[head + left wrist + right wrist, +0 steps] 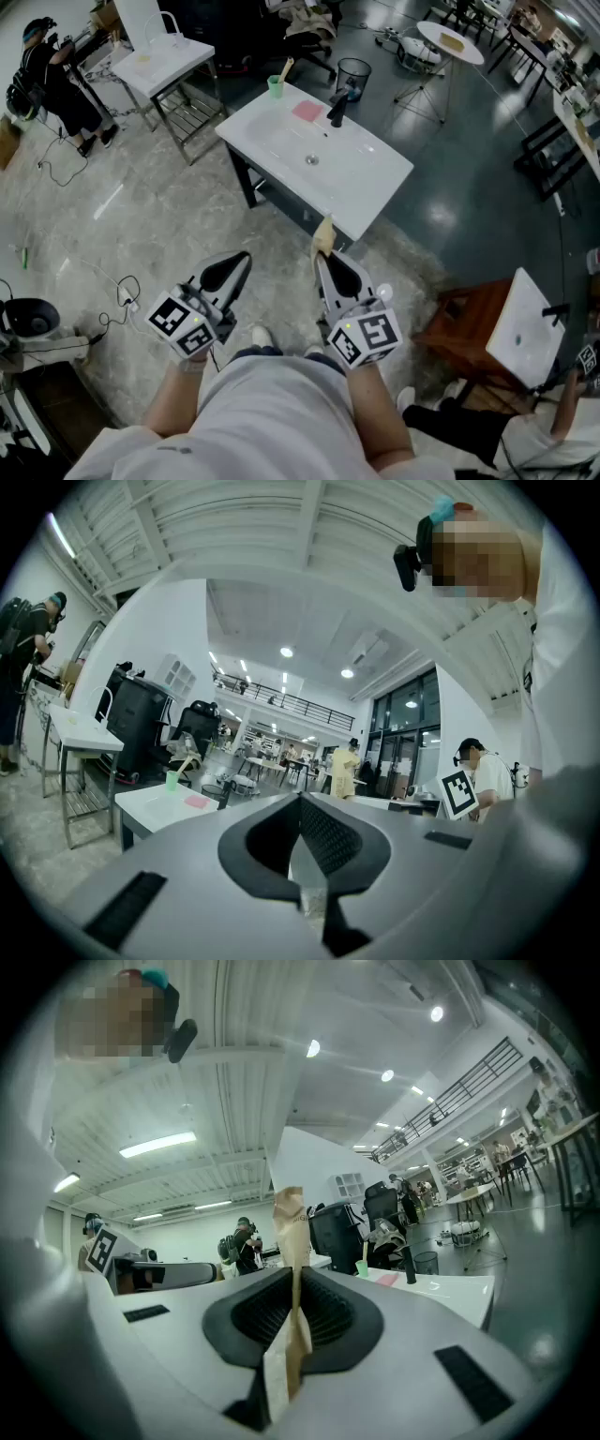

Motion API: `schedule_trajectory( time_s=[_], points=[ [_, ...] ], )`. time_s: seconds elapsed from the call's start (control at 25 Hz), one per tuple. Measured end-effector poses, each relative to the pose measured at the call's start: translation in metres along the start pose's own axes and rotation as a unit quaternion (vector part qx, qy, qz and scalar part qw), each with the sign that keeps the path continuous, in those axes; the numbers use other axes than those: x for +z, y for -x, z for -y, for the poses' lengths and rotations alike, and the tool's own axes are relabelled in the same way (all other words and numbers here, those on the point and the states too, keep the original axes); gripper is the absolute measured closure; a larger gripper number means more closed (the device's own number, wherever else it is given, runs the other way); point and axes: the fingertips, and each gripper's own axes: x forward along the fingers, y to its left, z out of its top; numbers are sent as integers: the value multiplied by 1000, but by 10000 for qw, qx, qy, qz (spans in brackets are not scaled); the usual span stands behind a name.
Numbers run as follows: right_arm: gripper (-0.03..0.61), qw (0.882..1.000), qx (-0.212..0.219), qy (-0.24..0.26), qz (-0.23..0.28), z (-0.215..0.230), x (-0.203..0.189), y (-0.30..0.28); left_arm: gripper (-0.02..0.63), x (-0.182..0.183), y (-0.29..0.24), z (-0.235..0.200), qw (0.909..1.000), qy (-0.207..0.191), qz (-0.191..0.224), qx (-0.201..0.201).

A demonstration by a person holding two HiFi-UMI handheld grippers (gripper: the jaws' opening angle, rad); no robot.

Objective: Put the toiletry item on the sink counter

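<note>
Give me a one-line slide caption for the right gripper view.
Right gripper shut on a tan paper sachet, held upright, with the white sink counter ahead at right.

A green cup (275,86) stands near a pink pad (307,111), perhaps soap, and a black bin (356,67).

sink counter (373,186) — glossy white | packet (289,1227) — creased brown paper

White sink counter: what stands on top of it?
A green cup holding a pale stick, a flat pink pad and a black faucet. The cup's wall hides the stick's lower end.
</note>
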Motion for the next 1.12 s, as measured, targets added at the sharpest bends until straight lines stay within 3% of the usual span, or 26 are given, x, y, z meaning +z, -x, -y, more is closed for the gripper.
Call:
schedule_trajectory(
  time_s=[0.32,0.64,0.88,1.12],
  points=[
    [540,9999,-126,62,-34,-19,0,-39,598,5,17,-46,9996,270,-62,15],
    [540,9992,-129,372,-79,-54,-7,-85,598,16,43,-94,9989,283,-189,-316],
    [540,9995,-250,146,-116,-57,-14,-116,597,19,60,-135,9986,435,-208,-195],
    [540,9991,-153,301,-243,-58,-14,-162,598,26,65,-175,9980,595,-202,-55]
  ],
)
